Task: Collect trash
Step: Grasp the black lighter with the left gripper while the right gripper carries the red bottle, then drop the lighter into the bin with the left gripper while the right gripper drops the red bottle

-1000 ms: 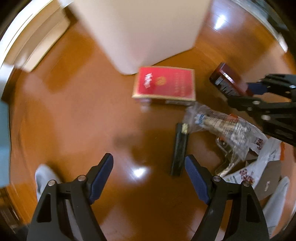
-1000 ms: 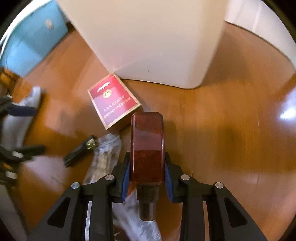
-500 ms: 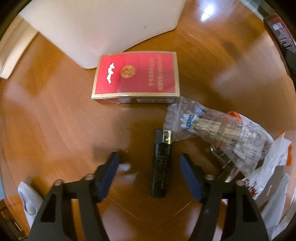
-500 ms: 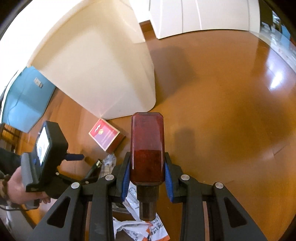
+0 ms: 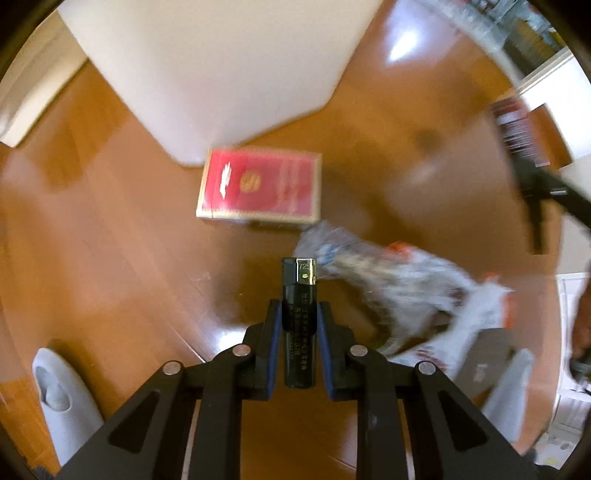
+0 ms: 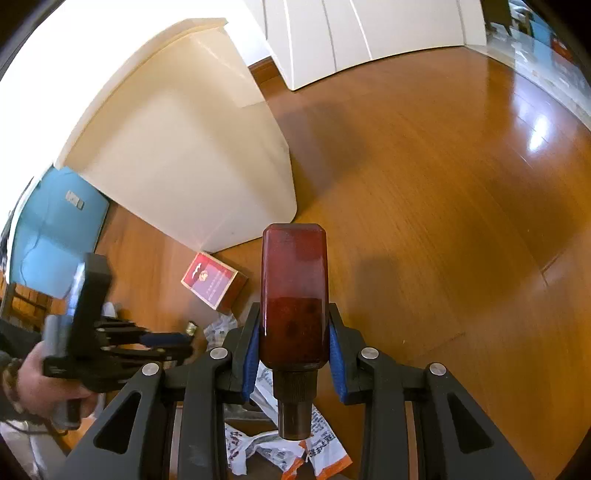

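My left gripper [image 5: 299,314] is shut on a black lighter [image 5: 299,306] and holds it over the wooden floor. My right gripper [image 6: 293,321] is shut on a dark red-brown bottle [image 6: 293,288], cap toward the camera, held high above the floor. A red cigarette box [image 5: 260,186] lies beside the foot of a cream bin [image 5: 221,70]; it also shows in the right wrist view [image 6: 212,280]. A clear plastic wrapper [image 5: 376,273] and white and orange paper wrappers [image 5: 480,317] lie to the right of the lighter.
The cream bin [image 6: 184,162] stands on the floor with its rim up. White cabinet doors [image 6: 369,33] stand behind it. A grey slipper [image 5: 62,398] is at the lower left. Torn wrappers [image 6: 280,446] lie under my right gripper.
My left gripper came down over the black lighter and shut on it. My right gripper rose higher from the floor with the bottle.
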The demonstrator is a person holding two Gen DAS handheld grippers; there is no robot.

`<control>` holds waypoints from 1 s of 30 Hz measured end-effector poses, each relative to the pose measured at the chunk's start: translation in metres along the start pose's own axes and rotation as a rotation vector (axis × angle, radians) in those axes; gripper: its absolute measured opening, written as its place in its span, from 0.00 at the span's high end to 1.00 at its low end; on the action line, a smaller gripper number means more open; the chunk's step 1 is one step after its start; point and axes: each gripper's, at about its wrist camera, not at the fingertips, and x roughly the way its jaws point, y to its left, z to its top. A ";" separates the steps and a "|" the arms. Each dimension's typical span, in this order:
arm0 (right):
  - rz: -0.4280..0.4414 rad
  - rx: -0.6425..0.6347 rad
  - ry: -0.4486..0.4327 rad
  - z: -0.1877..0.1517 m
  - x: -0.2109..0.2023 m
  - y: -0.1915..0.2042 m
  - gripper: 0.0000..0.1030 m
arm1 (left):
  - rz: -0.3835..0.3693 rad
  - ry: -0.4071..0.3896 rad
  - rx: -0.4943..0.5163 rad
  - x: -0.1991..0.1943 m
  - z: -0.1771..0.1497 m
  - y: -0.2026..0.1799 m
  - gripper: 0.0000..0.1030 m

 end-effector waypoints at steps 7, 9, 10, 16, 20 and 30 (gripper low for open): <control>0.000 0.039 -0.072 0.011 -0.021 -0.002 0.67 | -0.130 -0.200 -0.024 -0.123 0.031 -0.030 0.82; -0.002 0.055 -0.096 0.014 -0.027 -0.004 0.67 | -0.181 -0.296 -0.032 -0.166 0.055 -0.035 0.82; 0.000 0.063 -0.103 0.015 -0.029 -0.005 0.67 | -0.210 -0.335 -0.047 -0.184 0.067 -0.034 0.82; 0.026 0.120 -0.124 0.016 -0.034 -0.013 0.67 | -0.099 -0.518 -0.062 -0.246 0.127 -0.008 0.82; 0.028 0.123 -0.129 0.016 -0.036 -0.011 0.67 | 0.011 -0.451 -0.109 -0.207 0.148 0.016 0.82; 0.013 0.109 -0.160 0.020 -0.050 -0.008 0.67 | 0.120 -0.383 -0.210 -0.159 0.134 0.024 0.82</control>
